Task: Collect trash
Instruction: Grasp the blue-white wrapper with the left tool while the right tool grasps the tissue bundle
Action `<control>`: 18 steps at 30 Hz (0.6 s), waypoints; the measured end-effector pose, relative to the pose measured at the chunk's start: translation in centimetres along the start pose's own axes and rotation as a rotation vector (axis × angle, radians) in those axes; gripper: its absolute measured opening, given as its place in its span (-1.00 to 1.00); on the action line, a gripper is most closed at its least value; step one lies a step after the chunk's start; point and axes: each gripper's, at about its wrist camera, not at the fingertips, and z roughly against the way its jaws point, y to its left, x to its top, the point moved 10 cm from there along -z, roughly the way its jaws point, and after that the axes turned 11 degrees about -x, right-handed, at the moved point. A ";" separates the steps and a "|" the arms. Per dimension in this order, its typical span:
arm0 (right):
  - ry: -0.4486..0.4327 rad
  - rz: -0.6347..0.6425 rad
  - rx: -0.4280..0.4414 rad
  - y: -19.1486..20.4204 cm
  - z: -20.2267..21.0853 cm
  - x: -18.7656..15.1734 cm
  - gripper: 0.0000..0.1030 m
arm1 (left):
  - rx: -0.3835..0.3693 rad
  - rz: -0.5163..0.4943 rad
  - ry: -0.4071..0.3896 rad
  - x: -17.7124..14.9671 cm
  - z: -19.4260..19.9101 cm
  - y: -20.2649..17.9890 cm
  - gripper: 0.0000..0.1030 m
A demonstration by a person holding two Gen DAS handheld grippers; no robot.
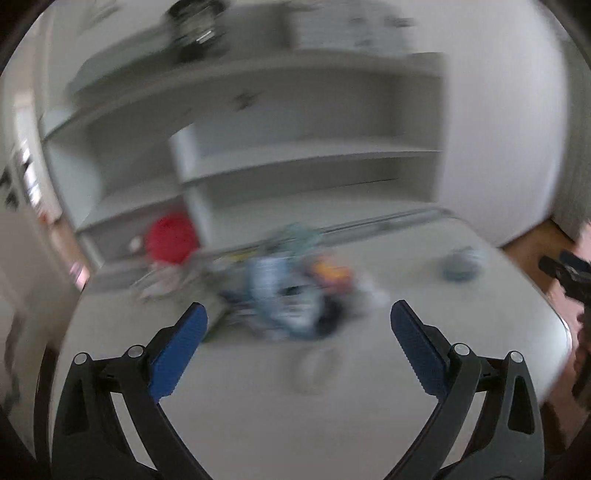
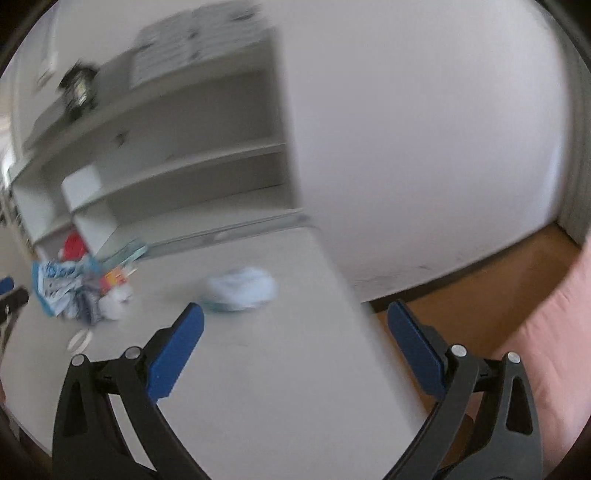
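Both views are motion-blurred. A heap of trash wrappers (image 1: 288, 295), blue, white and orange, lies on the white table (image 1: 332, 406) ahead of my left gripper (image 1: 298, 314), which is open and empty above the table. A crumpled white and pale blue wad (image 1: 461, 264) lies alone to the right. In the right wrist view the wad (image 2: 242, 288) lies just ahead and left of my right gripper (image 2: 295, 314), which is open and empty over the table's right edge (image 2: 354, 295). The heap (image 2: 77, 291) is far left there. A small white scrap (image 2: 79, 340) lies near it.
A red round object (image 1: 171, 240) sits behind the heap by the white shelf unit (image 1: 295, 155). A dark object (image 1: 195, 33) stands on top of the shelf. White wall (image 2: 424, 147) is to the right, wooden floor (image 2: 480, 306) and pink fabric (image 2: 554, 350) beside the table.
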 end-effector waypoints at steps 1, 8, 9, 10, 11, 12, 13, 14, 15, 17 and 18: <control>0.006 0.011 0.017 1.0 0.0 -0.3 0.87 | 0.001 0.003 0.014 0.2 -0.6 1.2 0.88; 0.105 0.064 0.026 6.2 -4.5 0.7 0.87 | -0.053 -0.053 0.134 0.7 -5.9 2.1 0.87; 0.125 0.067 0.026 6.2 -5.1 0.5 0.87 | -0.059 -0.058 0.146 0.6 -6.6 2.6 0.87; 0.138 0.068 0.022 6.2 -5.5 0.4 0.87 | -0.065 -0.060 0.158 0.4 -7.2 2.8 0.87; 0.153 0.073 0.017 6.4 -6.2 0.3 0.87 | -0.071 -0.060 0.162 0.2 -7.8 2.9 0.87; 0.161 0.076 0.011 6.3 -6.7 0.2 0.87 | -0.078 -0.059 0.164 0.0 -8.1 3.1 0.86; 0.170 0.080 0.004 6.5 -7.3 0.1 0.87 | -0.089 -0.053 0.163 0.0 -8.4 3.3 0.82; 0.179 0.084 -0.002 6.6 -7.9 0.1 0.86 | -0.101 -0.047 0.168 0.0 -8.8 3.5 0.54; 0.191 0.088 -0.014 6.6 -8.6 0.1 0.87 | -0.115 -0.040 0.171 0.0 -9.1 3.8 0.23; 0.217 0.086 -0.019 6.7 -10.0 -0.1 0.84 | -0.125 -0.041 0.183 -0.2 -9.8 4.1 -0.07; 0.227 0.084 -0.020 6.7 -10.5 -0.3 0.69 | -0.134 -0.043 0.188 -0.4 -10.0 4.2 -0.08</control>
